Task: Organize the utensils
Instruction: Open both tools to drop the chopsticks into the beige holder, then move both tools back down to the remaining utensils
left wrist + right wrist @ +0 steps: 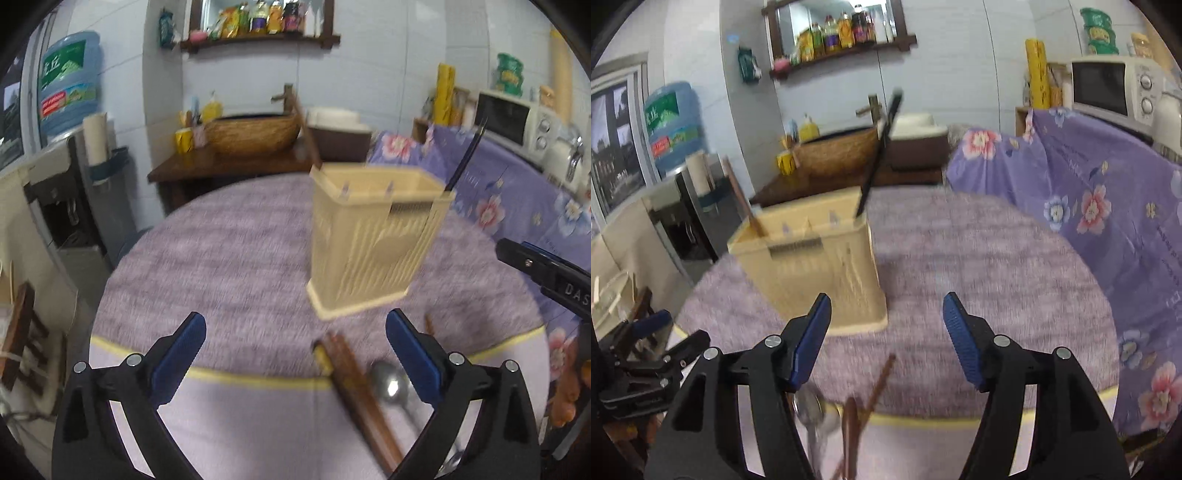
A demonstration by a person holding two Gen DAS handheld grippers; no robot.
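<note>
A cream slotted utensil holder (pixel 373 240) (pixel 816 266) stands on the round purple-clothed table (pixel 229 258). A brown chopstick (pixel 308 136) leans out of its left end, a black one (pixel 463 162) (pixel 879 155) out of its right. Near the front edge lie brown chopsticks (pixel 354 387) (pixel 875 391) and a metal spoon (pixel 391 384) (pixel 812 410). My left gripper (pixel 295 332) is open above the table with nothing between its fingers; the loose utensils lie by its right finger. My right gripper (pixel 886 317) is open and empty too, just right of the holder.
A wooden side table with a woven basin (pixel 251 136) stands behind the round table. A floral purple cloth (pixel 1089 192) covers furniture at right, with a microwave (pixel 1115 92) on it. A water dispenser (pixel 66 85) is at left. The other gripper (pixel 639 362) shows at far left.
</note>
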